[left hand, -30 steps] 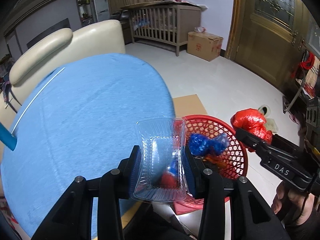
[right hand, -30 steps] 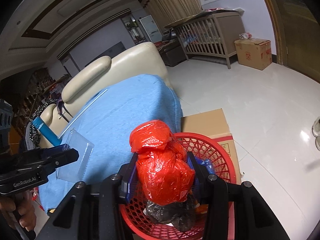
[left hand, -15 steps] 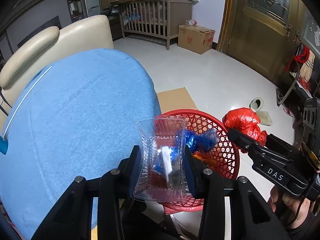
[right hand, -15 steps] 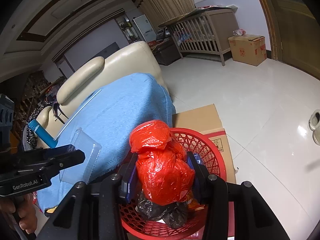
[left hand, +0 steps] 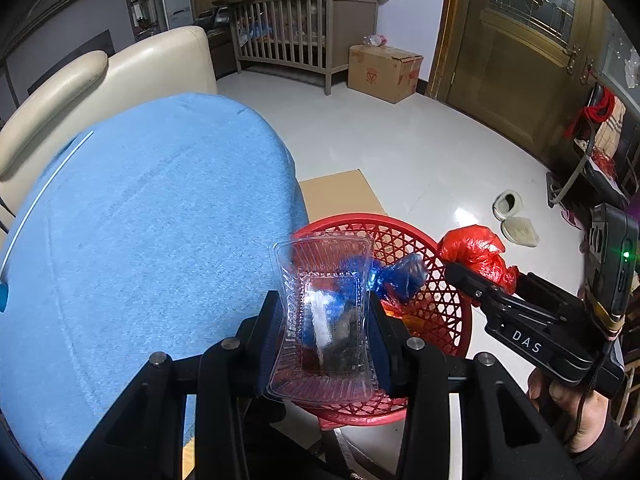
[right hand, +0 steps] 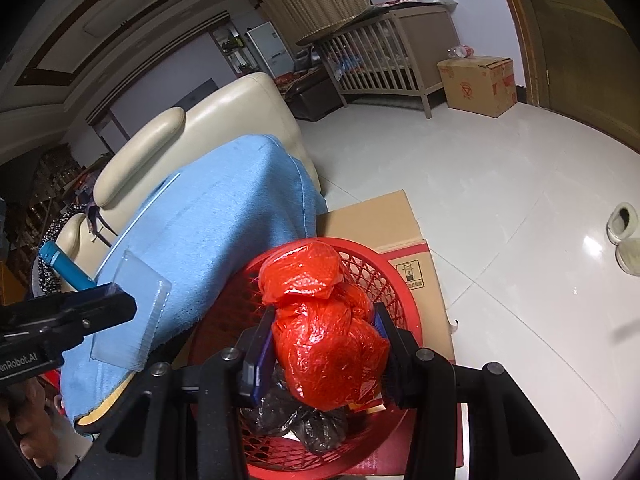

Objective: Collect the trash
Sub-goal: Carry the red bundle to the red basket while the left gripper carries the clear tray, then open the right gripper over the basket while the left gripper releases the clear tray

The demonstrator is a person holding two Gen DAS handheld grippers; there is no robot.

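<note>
My left gripper (left hand: 326, 320) is shut on a clear plastic tray (left hand: 324, 320) and holds it above the near rim of the red mesh basket (left hand: 440, 308). A blue bag (left hand: 400, 276) lies in the basket. My right gripper (right hand: 322, 340) is shut on a red plastic bag (right hand: 320, 320) held over the basket (right hand: 400, 280), above a black bag (right hand: 304, 420). The right gripper with its red bag also shows in the left wrist view (left hand: 476, 256). The clear tray and left gripper show in the right wrist view (right hand: 132, 316).
A table with a blue cloth (left hand: 140, 240) stands left of the basket. A flat cardboard box (right hand: 380, 224) lies under the basket. A cream sofa (left hand: 100, 80), a wooden crib (left hand: 304, 40), a cardboard box (left hand: 384, 72) and slippers (left hand: 512, 216) lie beyond.
Both grippers have moved further over the basket with their loads. The clear tray now overlaps the basket more. The red bag hangs lower toward the trash inside.
</note>
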